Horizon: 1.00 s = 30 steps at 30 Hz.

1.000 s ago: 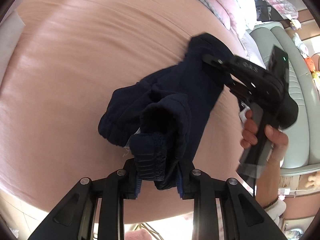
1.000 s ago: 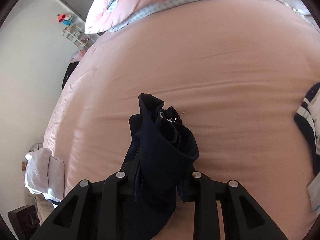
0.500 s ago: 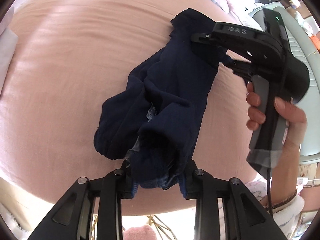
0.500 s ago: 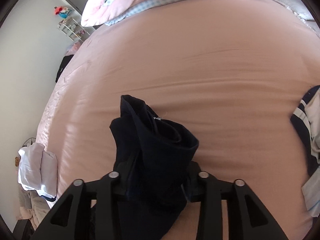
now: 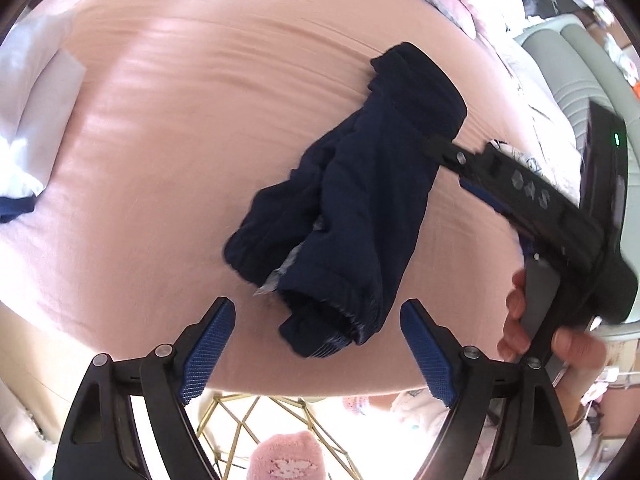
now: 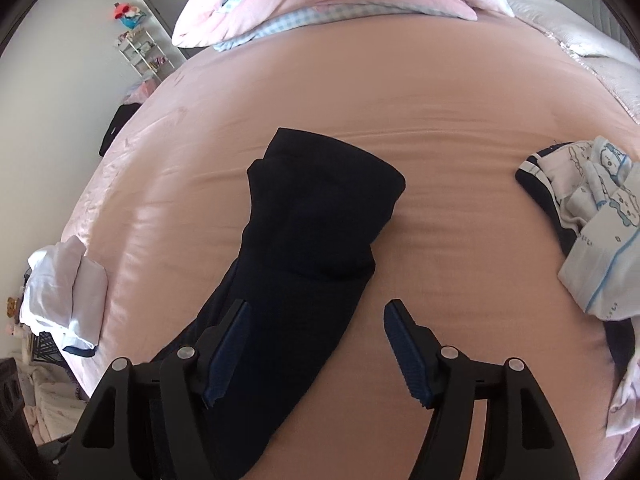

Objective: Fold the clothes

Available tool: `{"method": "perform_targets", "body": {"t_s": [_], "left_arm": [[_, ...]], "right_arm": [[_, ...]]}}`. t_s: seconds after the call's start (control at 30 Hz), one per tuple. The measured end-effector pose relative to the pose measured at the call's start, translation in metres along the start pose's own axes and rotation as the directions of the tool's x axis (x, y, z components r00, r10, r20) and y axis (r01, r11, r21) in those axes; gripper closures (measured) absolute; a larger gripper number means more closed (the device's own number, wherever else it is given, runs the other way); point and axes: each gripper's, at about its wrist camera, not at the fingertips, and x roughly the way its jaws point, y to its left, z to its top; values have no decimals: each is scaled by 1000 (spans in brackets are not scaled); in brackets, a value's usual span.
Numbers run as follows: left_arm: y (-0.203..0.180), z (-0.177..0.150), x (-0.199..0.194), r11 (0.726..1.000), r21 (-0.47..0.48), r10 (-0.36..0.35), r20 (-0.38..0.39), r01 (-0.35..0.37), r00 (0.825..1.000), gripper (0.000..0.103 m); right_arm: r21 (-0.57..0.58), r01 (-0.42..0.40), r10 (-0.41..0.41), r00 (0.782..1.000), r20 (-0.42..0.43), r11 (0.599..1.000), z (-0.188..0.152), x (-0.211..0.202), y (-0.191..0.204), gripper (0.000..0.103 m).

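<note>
A dark navy garment lies bunched lengthwise on the pink bedspread. My left gripper hovers over its near cuffed end; its jaws are opening and the blue pads stand clear of the cloth on both sides. In the right wrist view the same garment runs from mid-bed down under my right gripper. Those jaws are opening too, with cloth beneath and between them but not pinched. A hand holds the right gripper, which reaches to the garment's far end.
A folded white garment sits at the bed's left edge. A pile of white and navy printed clothes lies on the right. Pink and checked bedding is heaped at the far end. A gold wire stand is below the bed edge.
Both grippers were shut on the navy garment and have let go, their jaws spreading wide. They have pulled back and up, and the garment now rests on the bed.
</note>
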Motion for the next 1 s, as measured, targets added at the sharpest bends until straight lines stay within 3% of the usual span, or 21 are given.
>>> {"method": "perform_targets", "body": {"t_s": [0.1, 0.27, 0.4, 0.47, 0.73, 0.9, 1.0], "left_arm": [[2, 1, -9, 1000, -1, 24, 26, -24, 999, 19], [7, 17, -24, 996, 62, 58, 78, -62, 995, 19], [-2, 28, -19, 981, 185, 47, 66, -59, 997, 19], [12, 40, -15, 971, 224, 69, 53, -79, 996, 19], [37, 40, -10, 985, 172, -21, -12, 22, 1000, 19], [43, 42, -8, 983, 180, -16, -15, 19, 1000, 19], [46, 46, -2, 985, 166, -48, -45, 55, 998, 19]], "right_arm": [[10, 1, -1, 1000, 13, 1000, -12, -10, -1, 34], [86, -68, 68, 998, 2, 994, -34, -18, -8, 35], [142, -108, 111, 994, -13, 984, -47, -14, -2, 34], [173, -146, 153, 988, -23, 974, -54, -12, -1, 34], [224, -164, 177, 983, -42, 961, -62, -2, 3, 34], [275, -199, 215, 976, -27, 941, -59, 2, 3, 34], [286, -214, 233, 972, -35, 934, -57, 8, 9, 34]]}}
